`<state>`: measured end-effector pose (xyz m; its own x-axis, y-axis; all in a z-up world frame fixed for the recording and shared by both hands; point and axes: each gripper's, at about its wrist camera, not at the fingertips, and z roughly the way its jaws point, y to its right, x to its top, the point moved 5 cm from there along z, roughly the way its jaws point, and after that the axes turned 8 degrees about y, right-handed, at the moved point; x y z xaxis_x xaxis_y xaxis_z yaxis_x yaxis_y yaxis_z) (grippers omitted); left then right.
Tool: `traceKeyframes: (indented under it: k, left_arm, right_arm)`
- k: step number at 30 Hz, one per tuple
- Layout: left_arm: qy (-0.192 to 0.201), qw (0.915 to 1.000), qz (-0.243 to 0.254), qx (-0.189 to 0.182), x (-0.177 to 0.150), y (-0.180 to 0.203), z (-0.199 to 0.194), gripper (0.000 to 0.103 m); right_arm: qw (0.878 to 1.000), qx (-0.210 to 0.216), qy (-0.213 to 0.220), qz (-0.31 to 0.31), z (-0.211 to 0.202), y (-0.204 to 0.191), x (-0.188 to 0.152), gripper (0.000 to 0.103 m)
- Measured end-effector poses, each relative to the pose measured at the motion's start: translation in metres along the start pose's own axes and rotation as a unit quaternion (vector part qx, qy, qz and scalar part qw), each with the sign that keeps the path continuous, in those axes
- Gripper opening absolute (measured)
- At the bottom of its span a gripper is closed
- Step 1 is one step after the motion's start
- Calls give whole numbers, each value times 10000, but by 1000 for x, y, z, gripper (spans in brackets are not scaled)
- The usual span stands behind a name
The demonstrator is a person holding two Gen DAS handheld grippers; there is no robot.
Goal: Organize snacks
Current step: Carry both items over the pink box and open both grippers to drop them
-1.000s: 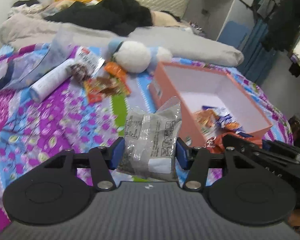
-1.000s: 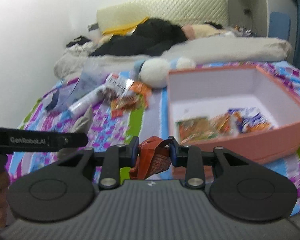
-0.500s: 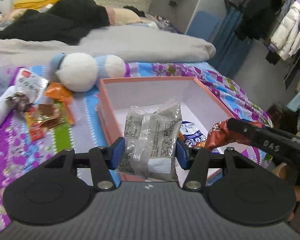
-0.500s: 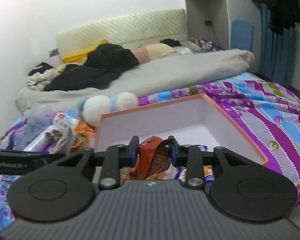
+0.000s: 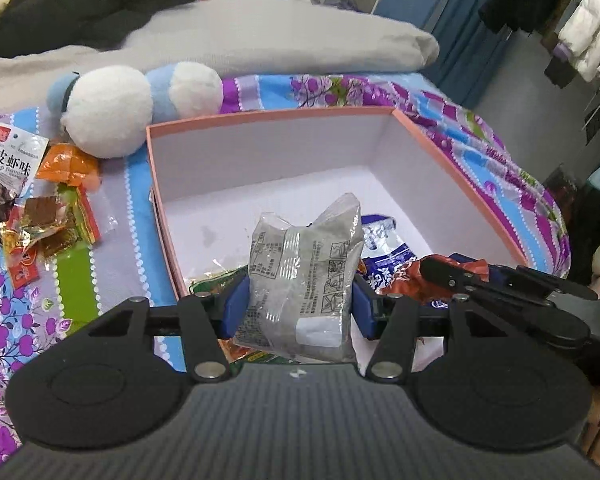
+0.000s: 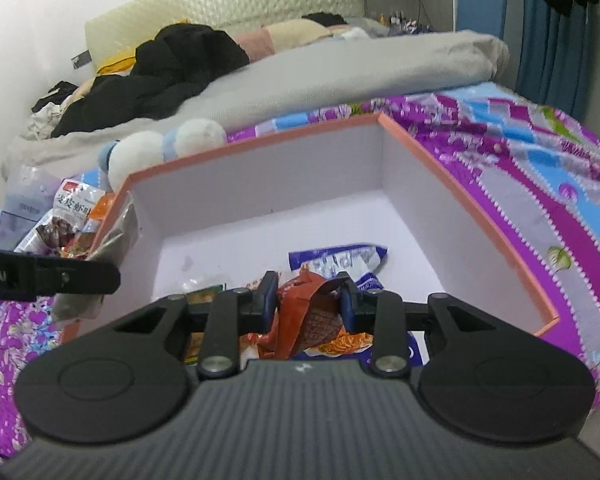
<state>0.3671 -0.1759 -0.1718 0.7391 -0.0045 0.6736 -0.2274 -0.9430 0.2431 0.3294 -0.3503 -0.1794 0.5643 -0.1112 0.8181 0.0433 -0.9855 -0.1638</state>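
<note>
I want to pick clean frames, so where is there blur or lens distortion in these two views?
Left wrist view: sharp on the silver packet, the box rim bowed by the fisheye, bedding behind smeared. Right wrist view: softer overall, the red packet legible, the quilt at right blurred.

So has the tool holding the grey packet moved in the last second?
Yes. The left tool, gripping the grey packet, has swung from the purple bedspread over to the pink box.

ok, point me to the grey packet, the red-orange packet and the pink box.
grey packet (image 5: 304, 280): left wrist view, printed face between the pads.
red-orange packet (image 6: 310, 316): right wrist view, crumpled middle between the pads.
pink box (image 5: 460, 184): left wrist view, right wall's rim.
</note>
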Motion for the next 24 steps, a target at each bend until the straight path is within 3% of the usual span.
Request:
traceKeyframes:
  k: [5, 8, 24]
  left_arm:
    - [-57, 9999, -93, 71, -3, -7, 5, 64]
    - [43, 9998, -186, -6, -1, -12, -3, 71]
    - [980, 9947, 295, -103, 0, -1, -112, 74]
  right_arm:
    - [9999, 15, -118, 50, 8, 3, -6, 38]
    - [9998, 13, -135, 137, 7, 4, -7, 57]
    - [9982, 119, 569, 162, -66, -21, 5, 57]
